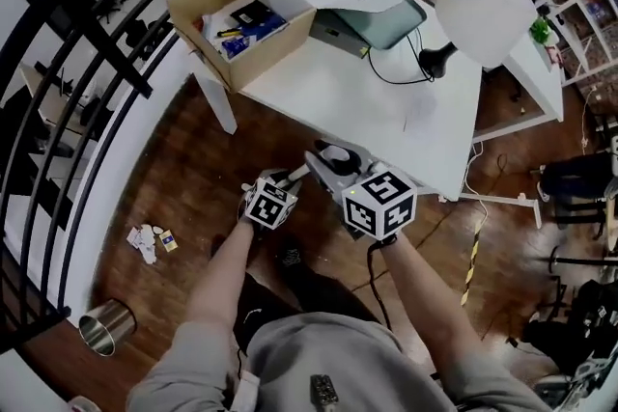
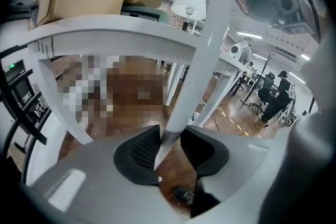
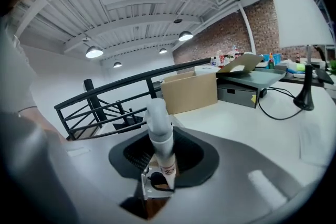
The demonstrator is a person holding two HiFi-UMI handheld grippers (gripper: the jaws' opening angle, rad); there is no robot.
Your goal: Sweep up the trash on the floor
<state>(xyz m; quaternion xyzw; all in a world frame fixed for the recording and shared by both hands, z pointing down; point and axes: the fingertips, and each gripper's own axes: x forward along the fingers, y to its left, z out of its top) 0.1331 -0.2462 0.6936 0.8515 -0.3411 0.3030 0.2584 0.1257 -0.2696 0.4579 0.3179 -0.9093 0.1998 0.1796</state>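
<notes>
**Both grippers hold white handles, trash lies off to our left**

We stand at the near corner of the white table, looking steeply down over both arms. Our left gripper has its jaws partly apart, and their ribbed black pads close round a white pole. The pole passes between them and runs up and away past the table edge. Our right gripper stands at a narrower gap, its pads pressed on a white handle. That handle carries a small printed label and a dark clip low down, and its rounded end sticks out beyond the jaws. From the head view we cannot tell whether the pole and the handle belong to one tool or two. What is at their lower ends is hidden.

The trash is a small cluster of crumpled white scraps with one yellowish piece. It lies on the wooden floor to our left, near the foot of the black railing and well apart from both grippers. A shiny metal bin stands upright on the floor near it, closer to us.

On the table sit an open cardboard box, a grey-green printer and a white-shaded lamp.
</notes>
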